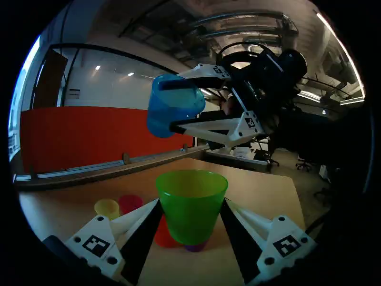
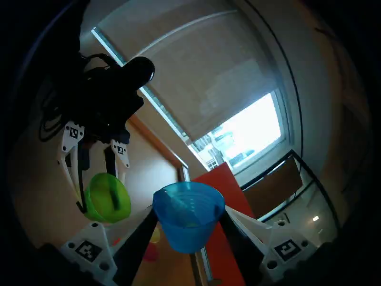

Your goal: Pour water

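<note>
The green cup (image 1: 192,205) is pinched upright by the left gripper (image 1: 190,217) over the table (image 1: 266,190). The blue cup (image 1: 172,105), pinched by the right gripper (image 2: 189,219), is held tilted above and beyond it, well apart.

Table (image 1: 257,190): right half and far right corner were bare, open to passage. Near-left part: yellow cup (image 1: 106,208), pink cup (image 1: 130,202), red cup (image 1: 164,236) and purple cup (image 1: 195,247) stood close together, obstructing low passage. Far-left edge: raised rail (image 1: 95,167). Overhead: right hand-held gripper (image 1: 169,107) with blue cup (image 1: 172,109) hung above green cup (image 1: 192,205), open air between.
</note>
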`<state>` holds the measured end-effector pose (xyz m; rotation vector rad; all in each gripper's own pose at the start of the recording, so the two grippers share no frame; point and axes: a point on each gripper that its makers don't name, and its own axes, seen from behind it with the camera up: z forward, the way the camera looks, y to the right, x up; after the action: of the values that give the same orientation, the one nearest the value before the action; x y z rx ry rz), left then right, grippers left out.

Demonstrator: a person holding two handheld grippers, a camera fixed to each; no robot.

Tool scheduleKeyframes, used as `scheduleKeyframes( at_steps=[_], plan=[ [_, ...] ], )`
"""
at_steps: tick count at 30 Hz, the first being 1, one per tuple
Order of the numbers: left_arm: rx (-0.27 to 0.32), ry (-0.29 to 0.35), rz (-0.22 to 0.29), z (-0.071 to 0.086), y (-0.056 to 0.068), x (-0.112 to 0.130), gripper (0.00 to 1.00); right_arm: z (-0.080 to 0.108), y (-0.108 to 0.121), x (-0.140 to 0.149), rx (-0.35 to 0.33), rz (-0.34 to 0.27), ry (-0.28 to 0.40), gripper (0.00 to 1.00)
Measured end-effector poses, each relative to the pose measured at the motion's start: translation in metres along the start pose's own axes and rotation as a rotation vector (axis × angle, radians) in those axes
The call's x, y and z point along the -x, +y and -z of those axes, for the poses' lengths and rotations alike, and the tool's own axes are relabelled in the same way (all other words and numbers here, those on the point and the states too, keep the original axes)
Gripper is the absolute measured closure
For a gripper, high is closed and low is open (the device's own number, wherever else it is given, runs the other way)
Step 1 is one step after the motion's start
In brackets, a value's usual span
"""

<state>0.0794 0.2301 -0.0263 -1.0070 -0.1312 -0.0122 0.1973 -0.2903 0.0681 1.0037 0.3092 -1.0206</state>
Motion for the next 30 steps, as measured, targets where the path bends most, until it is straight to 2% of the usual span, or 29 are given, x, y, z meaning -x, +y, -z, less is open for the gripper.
scheduleKeyframes(
  at_steps=[30],
  plan=[
    [-0.009, 0.039, -0.005, -0.0022, 0.001, -0.0087, 0.19, -0.0001, 0.002, -0.0055, 0.005, 0.078, -0.01, 0.1]
  ],
)
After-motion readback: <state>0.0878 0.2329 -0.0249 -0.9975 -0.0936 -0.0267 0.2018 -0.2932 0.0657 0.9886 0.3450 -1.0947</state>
